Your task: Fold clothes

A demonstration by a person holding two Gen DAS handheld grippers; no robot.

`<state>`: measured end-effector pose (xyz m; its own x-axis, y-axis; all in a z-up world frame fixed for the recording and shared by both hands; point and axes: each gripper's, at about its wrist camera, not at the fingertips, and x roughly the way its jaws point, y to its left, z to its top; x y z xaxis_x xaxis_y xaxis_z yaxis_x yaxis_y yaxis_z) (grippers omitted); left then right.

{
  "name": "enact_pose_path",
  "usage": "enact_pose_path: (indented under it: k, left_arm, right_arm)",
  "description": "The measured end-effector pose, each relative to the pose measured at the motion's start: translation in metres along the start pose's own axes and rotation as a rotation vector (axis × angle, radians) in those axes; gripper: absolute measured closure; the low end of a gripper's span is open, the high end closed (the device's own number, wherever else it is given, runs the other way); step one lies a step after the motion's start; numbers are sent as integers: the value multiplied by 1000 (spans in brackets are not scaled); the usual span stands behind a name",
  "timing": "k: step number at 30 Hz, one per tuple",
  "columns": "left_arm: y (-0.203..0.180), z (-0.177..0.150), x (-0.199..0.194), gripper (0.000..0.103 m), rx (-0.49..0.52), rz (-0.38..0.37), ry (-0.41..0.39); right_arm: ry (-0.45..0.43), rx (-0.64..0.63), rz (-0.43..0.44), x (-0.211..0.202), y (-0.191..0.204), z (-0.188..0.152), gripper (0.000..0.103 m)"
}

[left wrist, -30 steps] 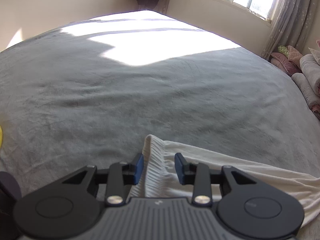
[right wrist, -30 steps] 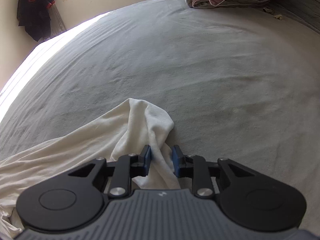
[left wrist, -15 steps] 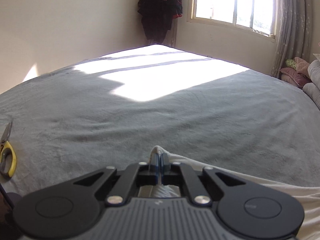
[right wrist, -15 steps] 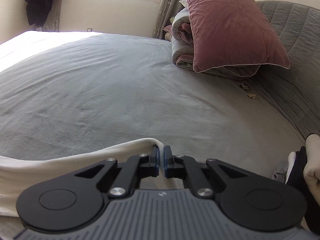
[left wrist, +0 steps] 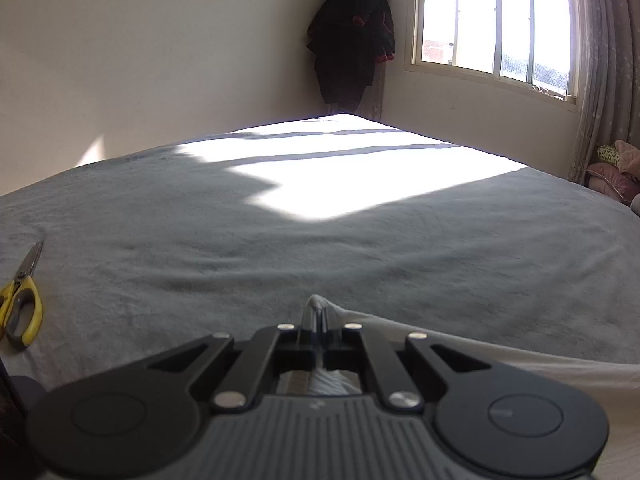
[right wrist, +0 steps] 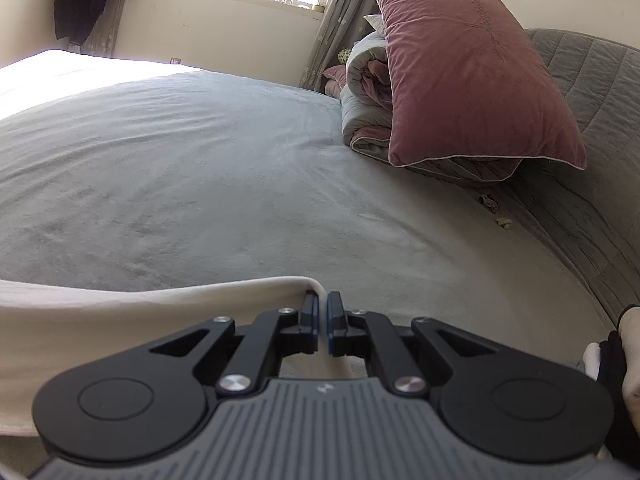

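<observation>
A cream white garment [left wrist: 500, 350] lies over the near edge of a grey bed [left wrist: 320, 252]. My left gripper [left wrist: 317, 328] is shut on a bunched corner of it, which pokes out past the fingertips. In the right wrist view the same garment [right wrist: 120, 316] stretches off to the left as a taut edge. My right gripper [right wrist: 322, 316] is shut on its other corner, held just above the bed [right wrist: 200, 184].
Yellow-handled scissors [left wrist: 20, 304] lie on the bed at the far left. A maroon pillow [right wrist: 472, 72] rests on folded bedding [right wrist: 368, 108] by a grey headboard [right wrist: 592, 128]. A dark coat [left wrist: 352, 36] hangs in the corner beside a window [left wrist: 496, 20].
Both grippers closed on the garment's corners and lifted them. The views have tilted up from the bed toward the walls, and the cloth between them is now pulled taut.
</observation>
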<state>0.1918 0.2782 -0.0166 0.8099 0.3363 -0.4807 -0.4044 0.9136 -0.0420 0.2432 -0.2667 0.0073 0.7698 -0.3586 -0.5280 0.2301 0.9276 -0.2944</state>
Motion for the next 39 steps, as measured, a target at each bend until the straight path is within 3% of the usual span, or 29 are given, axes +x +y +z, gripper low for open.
enact_pose_path:
  k: [6,9,12,13,16,18,22,26,27,28,29,30,32,35,39]
  left_arm:
    - [-5,-3,4,99,31,-13,57]
    - [-7,-4,6,94,47,-20,88]
    - [-10,-5,8,79,62,-28,118]
    - [-10,-6,4,73,63,-42,129]
    - [-13,-6,-15,71,57,-103,162]
    - [-14,-6,-28,69,53,-144,184]
    - [-22,-11,-59,69,46,-258,198]
    - [-49,-23,-88,69,108,-426,194]
    - [-59,-27,-94,69,131,-477,194]
    - [-69,-31,-99,69,157,-531,195]
    - [-79,-36,-104,69,183,-584,199]
    - [-90,-42,-107,69,210,-633,206]
    - [-117,-60,-111,69,289,-708,219]
    - [-152,-83,-112,69,402,-733,221]
    - [-177,-95,-109,71,480,-718,183]
  right_arm:
    - [88,63,52,34,7,-3,97]
    - [121,111,92,40,2,-5,84]
    - [102,179,112,32,-12,-5,46]
    - [97,210,127,28,-20,-5,46]
    - [127,297,172,20,-39,-7,46]
    - [152,365,204,16,-49,-11,46]
    - [211,481,261,17,-59,-27,58]
    - [220,566,292,25,-59,-37,65]
    - [217,585,305,27,-58,-39,72]
    - [215,594,308,28,-56,-40,86]
    - [217,592,302,29,-56,-41,94]
    - [217,583,296,30,-55,-39,99]
    - [208,568,297,28,-58,-34,99]
    - [200,548,294,23,-70,-25,100]
    - [192,525,292,19,-92,-12,100]
